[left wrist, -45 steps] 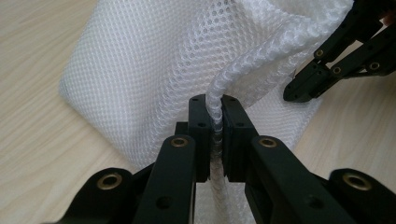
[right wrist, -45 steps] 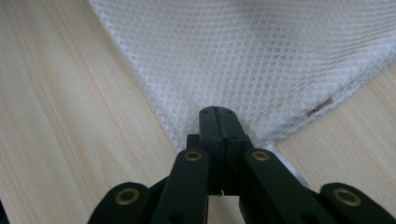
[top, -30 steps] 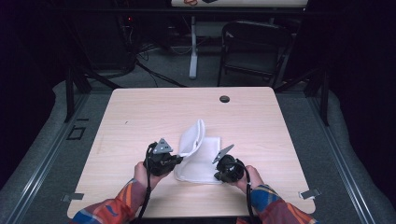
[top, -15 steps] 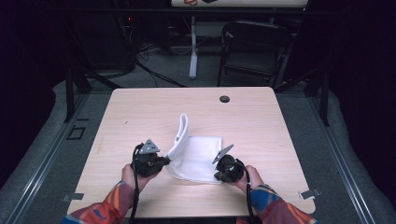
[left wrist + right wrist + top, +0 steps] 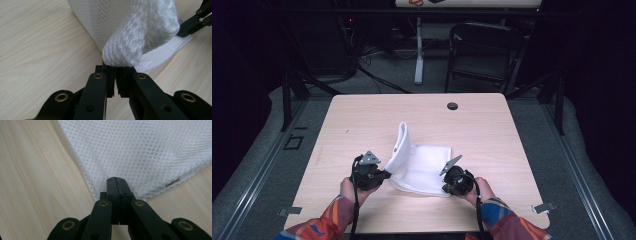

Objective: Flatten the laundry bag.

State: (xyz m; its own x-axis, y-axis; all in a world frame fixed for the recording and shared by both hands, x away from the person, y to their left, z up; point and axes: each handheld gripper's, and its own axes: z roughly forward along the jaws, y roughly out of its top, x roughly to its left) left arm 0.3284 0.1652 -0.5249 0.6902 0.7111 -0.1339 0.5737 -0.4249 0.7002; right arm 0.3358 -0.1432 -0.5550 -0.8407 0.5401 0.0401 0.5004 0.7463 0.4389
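Hands low at the table's (image 5: 362, 125) near edge, forearms angled inward. Left gripper (image 5: 384, 175) clamps the white mesh cloth's (image 5: 424, 165) raised left edge; right gripper (image 5: 447, 187) pinches its near right corner, flat on the tabletop.

Lit evenly from above on the table (image 5: 362, 125), with everything around it sunk in near-black, upper left and right of the high view especially. Soft and a bit grainy there, fine detail lost. Sharper in both gripper views: crisp weave on the white mesh cloth (image 5: 140, 150), faint shadow along its edge, slight blur at the bottom corners.
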